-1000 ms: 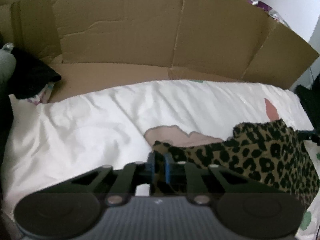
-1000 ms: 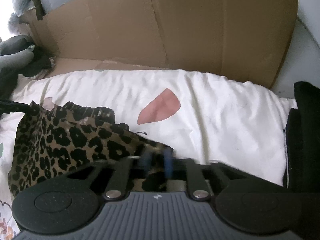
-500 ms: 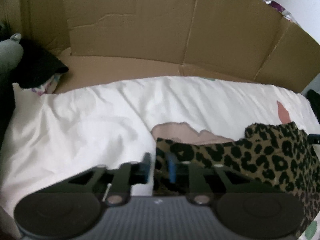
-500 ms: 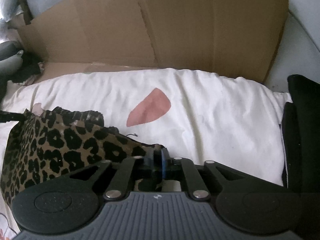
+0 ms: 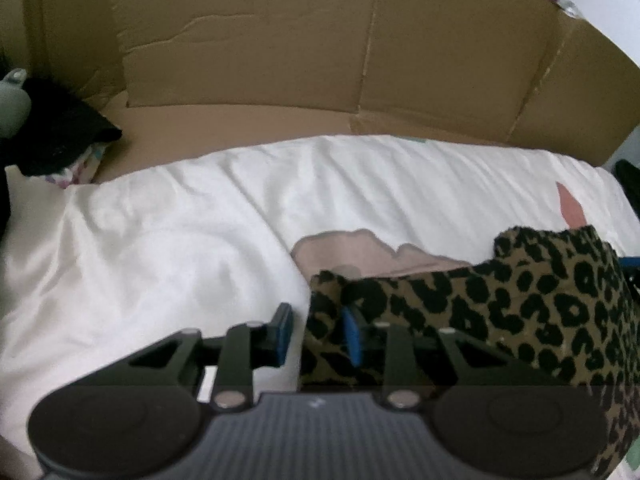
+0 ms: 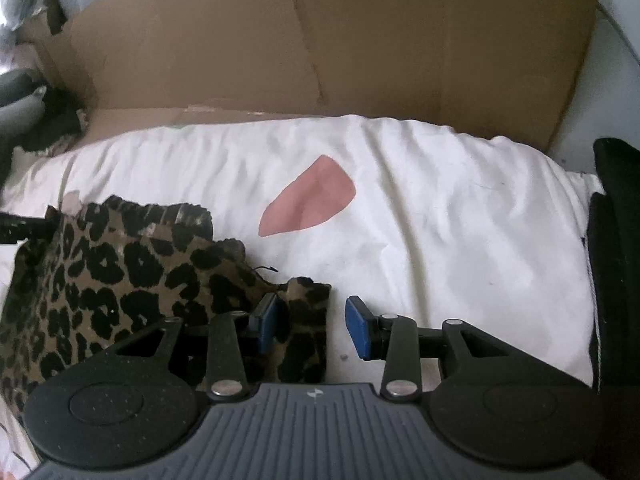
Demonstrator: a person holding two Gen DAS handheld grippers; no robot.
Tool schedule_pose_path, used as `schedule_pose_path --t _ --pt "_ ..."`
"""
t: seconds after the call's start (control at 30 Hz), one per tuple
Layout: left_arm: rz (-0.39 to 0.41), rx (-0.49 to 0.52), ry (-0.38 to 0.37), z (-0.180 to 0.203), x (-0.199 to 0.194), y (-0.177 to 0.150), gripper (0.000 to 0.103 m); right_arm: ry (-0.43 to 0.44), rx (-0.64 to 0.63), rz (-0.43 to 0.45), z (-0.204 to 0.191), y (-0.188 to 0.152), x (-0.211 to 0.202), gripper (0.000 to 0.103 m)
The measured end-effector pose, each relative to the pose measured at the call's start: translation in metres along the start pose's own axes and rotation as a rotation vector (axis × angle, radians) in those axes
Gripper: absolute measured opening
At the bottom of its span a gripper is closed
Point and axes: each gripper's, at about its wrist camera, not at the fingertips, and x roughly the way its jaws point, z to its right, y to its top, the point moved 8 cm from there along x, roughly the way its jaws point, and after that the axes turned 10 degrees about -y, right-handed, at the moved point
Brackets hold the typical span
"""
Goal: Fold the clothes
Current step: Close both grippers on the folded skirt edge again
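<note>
Leopard-print garment [image 5: 520, 312]: lies bunched on white bedsheet [image 5: 200, 240], before cardboard sheet [image 5: 320, 48]. Left gripper [image 5: 316, 330]: jaws apart, garment's corner between them, unclamped. Right gripper [image 6: 310, 322]: jaws apart, opposite corner [image 6: 308, 320] lying between, unclamped.

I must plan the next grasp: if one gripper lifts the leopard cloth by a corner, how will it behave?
The leopard cloth would probably droop: it already lies in soft bunched folds. It looks thin, so likely light. On the smooth white sheet it may slide.
</note>
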Motion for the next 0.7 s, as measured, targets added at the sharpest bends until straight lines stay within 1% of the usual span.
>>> schedule_pose_path --t 0.07,0.1,0.13,0.17,0.2,0.23,0.3,0.47,0.57,0.63,0.7 --pt "0.001 0.013 0.004 0.003 0.001 0.0 0.029 -0.005 -0.002 0.006 -0.002 -0.001 0.002 0.044" --pt "0.0 0.024 0.005 0.004 0.001 0.0 0.027 -0.002 -0.011 0.01 -0.003 -0.001 0.002 0.038" --pt "0.0 0.034 0.007 0.005 0.001 -0.001 0.022 0.003 -0.023 0.015 -0.005 -0.001 0.001 0.028" --pt "0.004 0.045 0.009 0.007 0.0 -0.001 0.017 0.016 -0.033 0.016 -0.007 0.0 0.001 0.021" --pt "0.009 0.054 0.011 0.008 0.0 -0.001 0.013 0.02 -0.044 0.017 -0.009 0.0 0.0 0.017" --pt "0.015 0.058 0.014 0.008 -0.002 -0.002 0.011 0.013 -0.057 0.02 -0.01 0.001 -0.001 0.012" --pt "0.03 0.057 0.02 0.009 -0.006 -0.001 0.008 0.0 -0.057 0.031 -0.009 0.003 -0.006 0.008" --pt "0.084 0.039 0.023 0.009 -0.032 0.009 0.007 -0.027 0.001 0.076 0.004 0.009 -0.027 0.007" --pt "0.12 0.036 0.023 0.01 -0.049 0.016 0.007 -0.017 0.05 0.11 0.014 0.013 -0.046 0.007" --pt "0.13 0.008 0.009 0.01 -0.059 0.02 0.007 0.003 0.101 0.132 0.021 0.015 -0.059 0.007" --pt "0.146 0.014 0.01 0.013 -0.068 0.025 0.007 0.011 0.13 0.145 0.024 0.015 -0.068 0.007"
